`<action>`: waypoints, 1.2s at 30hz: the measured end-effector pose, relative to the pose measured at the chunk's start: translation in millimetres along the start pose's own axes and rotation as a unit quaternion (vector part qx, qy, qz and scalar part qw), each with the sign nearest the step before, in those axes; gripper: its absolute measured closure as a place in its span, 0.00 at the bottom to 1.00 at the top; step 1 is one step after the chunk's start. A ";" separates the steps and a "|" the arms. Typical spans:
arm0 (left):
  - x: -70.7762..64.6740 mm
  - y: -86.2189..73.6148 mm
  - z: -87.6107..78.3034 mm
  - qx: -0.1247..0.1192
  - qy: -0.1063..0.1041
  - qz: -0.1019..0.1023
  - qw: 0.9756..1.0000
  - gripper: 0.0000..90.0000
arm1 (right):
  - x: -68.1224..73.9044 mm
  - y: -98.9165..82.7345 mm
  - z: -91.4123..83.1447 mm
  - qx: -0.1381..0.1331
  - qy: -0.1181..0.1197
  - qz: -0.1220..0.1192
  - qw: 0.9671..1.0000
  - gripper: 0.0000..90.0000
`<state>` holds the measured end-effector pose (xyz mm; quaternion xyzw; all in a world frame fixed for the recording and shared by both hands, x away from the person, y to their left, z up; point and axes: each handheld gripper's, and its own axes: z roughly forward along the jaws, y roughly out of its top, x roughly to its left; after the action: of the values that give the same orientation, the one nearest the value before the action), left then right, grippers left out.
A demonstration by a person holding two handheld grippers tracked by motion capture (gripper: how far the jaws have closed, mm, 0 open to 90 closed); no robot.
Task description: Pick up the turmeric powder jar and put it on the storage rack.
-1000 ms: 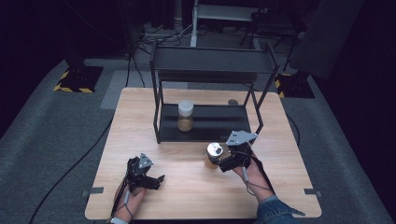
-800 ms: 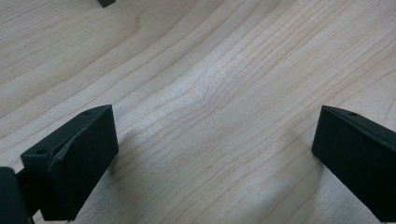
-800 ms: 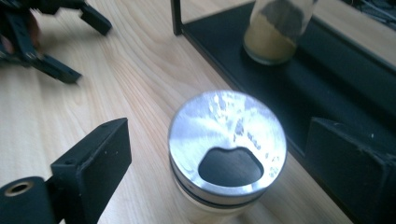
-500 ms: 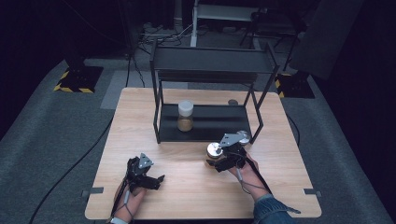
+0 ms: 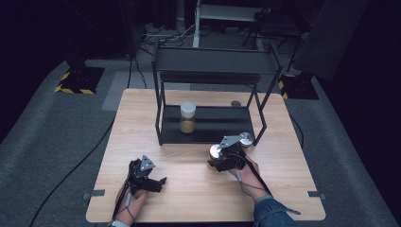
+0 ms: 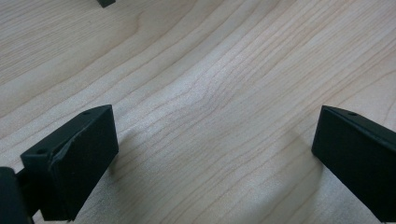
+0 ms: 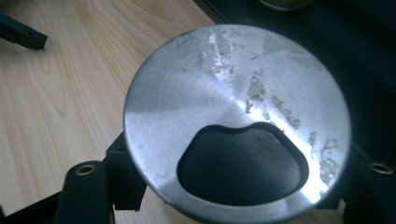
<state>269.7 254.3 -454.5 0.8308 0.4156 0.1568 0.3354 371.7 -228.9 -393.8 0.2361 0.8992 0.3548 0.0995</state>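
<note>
— What's the right gripper got?

— A jar with a silver metal lid. The jaws have just been closing and now clamp its sides, near the front of the black rack on the table.

— And what's in it?

— Hard to say; it looks brownish.

— The left gripper?

— Jaws wide apart over bare wood, holding nothing.

Rack at table's rear, jar on its lower shelf, metal-lidded jar before it

Metal-lidded jar stands upright before the rack.
</note>
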 end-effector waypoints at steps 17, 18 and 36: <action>0.0 0.0 -0.1 0.000 0.000 0.001 1.000 0.00 | -0.8 19.3 -13.8 0.010 -0.002 -0.005 1.000 0.34; 0.0 0.1 -0.1 0.000 0.000 0.001 1.000 0.00 | -0.2 21.8 -16.2 0.010 -0.005 -0.007 1.000 0.34; 0.3 0.6 -0.4 0.002 -0.002 0.002 1.000 0.00 | -12.4 72.6 -51.4 0.001 -0.035 -0.005 0.999 0.34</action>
<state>270.1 254.4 -453.8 0.8326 0.4137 0.1549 0.3340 390.4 -219.2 -306.6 0.2438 0.8967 0.3448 0.1327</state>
